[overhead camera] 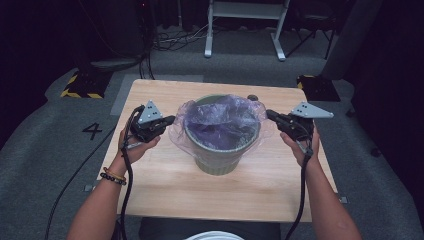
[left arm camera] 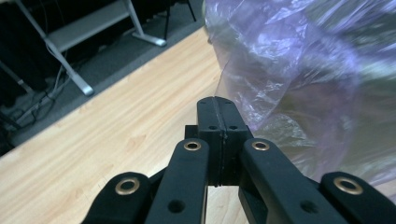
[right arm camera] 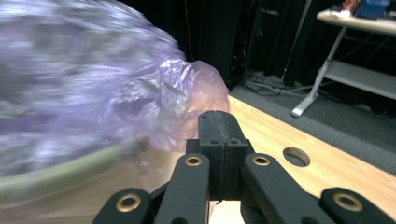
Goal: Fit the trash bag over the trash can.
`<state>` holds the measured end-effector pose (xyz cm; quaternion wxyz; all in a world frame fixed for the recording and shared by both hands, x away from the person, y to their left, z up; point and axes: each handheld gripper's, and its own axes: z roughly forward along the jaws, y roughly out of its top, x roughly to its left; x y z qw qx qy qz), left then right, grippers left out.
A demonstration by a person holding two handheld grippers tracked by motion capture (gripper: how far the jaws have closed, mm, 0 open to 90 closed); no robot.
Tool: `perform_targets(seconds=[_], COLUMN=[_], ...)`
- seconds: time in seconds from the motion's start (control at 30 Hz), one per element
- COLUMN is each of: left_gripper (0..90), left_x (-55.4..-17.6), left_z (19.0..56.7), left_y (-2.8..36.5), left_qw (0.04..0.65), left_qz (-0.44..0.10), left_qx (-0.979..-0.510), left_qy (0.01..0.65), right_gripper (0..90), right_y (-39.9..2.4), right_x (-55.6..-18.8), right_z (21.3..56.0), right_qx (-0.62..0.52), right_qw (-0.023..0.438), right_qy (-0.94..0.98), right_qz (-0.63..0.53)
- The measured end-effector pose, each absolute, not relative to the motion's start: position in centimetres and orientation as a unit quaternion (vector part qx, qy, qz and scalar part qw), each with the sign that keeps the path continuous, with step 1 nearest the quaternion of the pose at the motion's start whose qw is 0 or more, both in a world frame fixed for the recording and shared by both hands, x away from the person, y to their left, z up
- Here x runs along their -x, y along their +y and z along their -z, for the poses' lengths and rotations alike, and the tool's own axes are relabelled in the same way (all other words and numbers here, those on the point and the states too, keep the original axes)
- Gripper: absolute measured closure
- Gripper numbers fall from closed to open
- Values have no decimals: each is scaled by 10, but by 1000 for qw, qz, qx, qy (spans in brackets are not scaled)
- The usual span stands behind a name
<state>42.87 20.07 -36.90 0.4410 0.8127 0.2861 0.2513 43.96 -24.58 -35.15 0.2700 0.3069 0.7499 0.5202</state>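
A pale green bin (overhead camera: 220, 161) stands at the middle of the wooden table (overhead camera: 165, 185), lined with a thin purple plastic bag (overhead camera: 220, 117) whose film spills over the rim. My left gripper (overhead camera: 171, 120) is at the bag's left edge. In the left gripper view its jaws (left arm camera: 217, 100) are shut, and the bag (left arm camera: 299, 70) edge runs into their seam. My right gripper (overhead camera: 269, 114) meets the bag's right edge. In the right gripper view that gripper (right arm camera: 218, 114) is shut right under a lobe of the bag (right arm camera: 187, 88), with the bin rim (right arm camera: 60, 177) blurred at the left.
A round hole (right arm camera: 296, 157) is cut in the table near its far right corner. Beyond the table are a white desk frame (overhead camera: 245, 30), cables on the grey floor and yellow-black striped bases (overhead camera: 82, 86). A white round object (overhead camera: 215, 235) shows at the near edge.
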Motion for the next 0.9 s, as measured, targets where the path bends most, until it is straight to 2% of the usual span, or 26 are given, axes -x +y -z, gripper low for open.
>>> perform_targets(seconds=[0.2,0.37,0.7,0.73,0.77,0.8,0.83,0.9], left_gripper=[900,900,900,878,788,661,640,510], left_x=[-445,-456,-450,-447,-442,-439,-436,-426], left_z=[388,407,427,426,424,422,420,411], left_y=[201,195,202,206,213,217,222,235], left_qw=[454,449,428,428,431,434,440,466], left_qz=[-221,-204,-202,-209,-215,-214,-211,-206], left_qx=[-807,-813,-824,-822,-815,-813,-811,-798], left_qy=[306,310,312,314,322,324,324,322], right_gripper=[900,900,900,900,900,900,900,900], right_y=[-242,-234,-236,-237,-239,-242,-243,-246], right_x=[-470,-486,-490,-489,-487,-485,-484,-481], right_z=[368,384,399,398,397,395,394,391], right_qx=[-339,-352,-360,-361,-360,-359,-359,-359], right_qw=[222,198,187,190,191,194,194,196], right_qy=[746,748,753,753,751,748,747,742], right_qz=[-529,-527,-517,-517,-519,-524,-525,-531])
